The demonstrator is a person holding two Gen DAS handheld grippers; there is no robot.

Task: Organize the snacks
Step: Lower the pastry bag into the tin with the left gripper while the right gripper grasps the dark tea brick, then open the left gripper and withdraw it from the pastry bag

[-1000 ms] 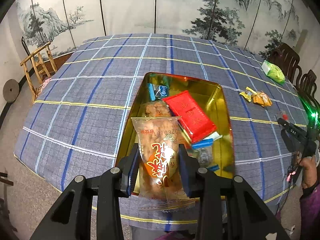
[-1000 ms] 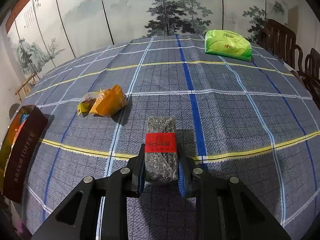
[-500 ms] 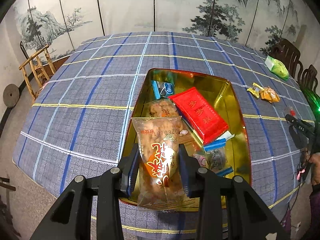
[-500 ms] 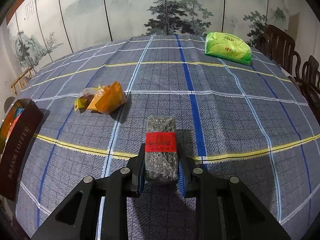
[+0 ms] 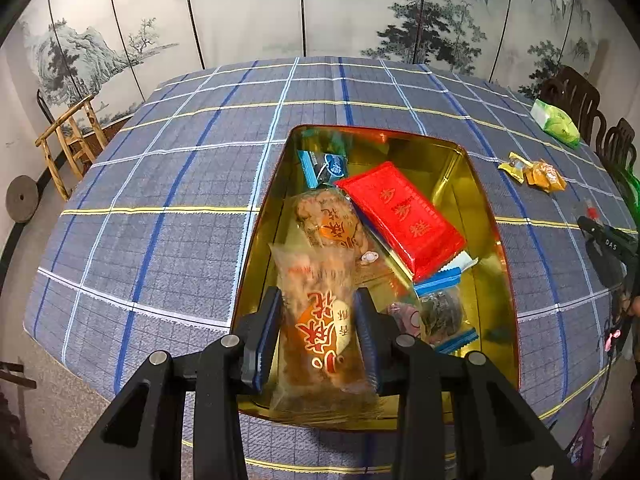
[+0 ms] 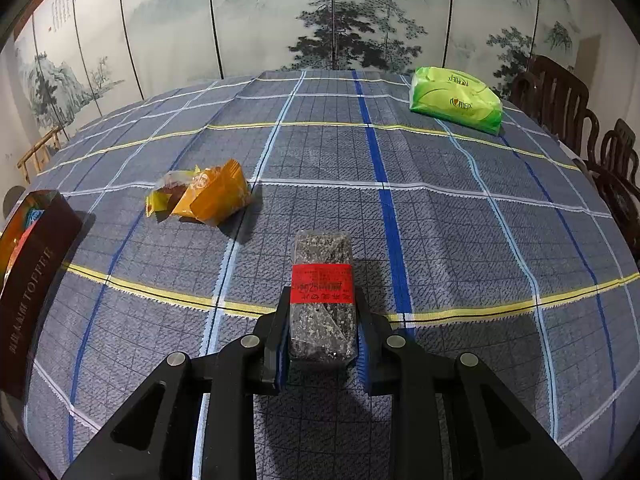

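My left gripper (image 5: 318,326) is shut on a clear packet of brown snack (image 5: 320,312) with red lettering, held low over the near end of the gold tin (image 5: 488,216). Inside the tin lie a red packet (image 5: 400,216), a similar brown packet (image 5: 324,220), a blue wrapper (image 5: 322,164) and a small dark packet (image 5: 440,312). In the right wrist view my right gripper (image 6: 322,328) is shut on a dark speckled bar with a red label (image 6: 322,280), just above the checked tablecloth (image 6: 460,220). An orange and yellow snack pile (image 6: 208,196) lies to the left.
A green tissue pack (image 6: 456,100) sits at the far right of the table. The tin's dark side (image 6: 28,280) stands at the left edge of the right wrist view. Wooden chairs (image 6: 560,96) line the right side. A painted screen (image 5: 320,8) stands behind.
The left gripper has sunk with its packet toward the tin, which now looms larger. The right gripper and its bar have stayed where they were.
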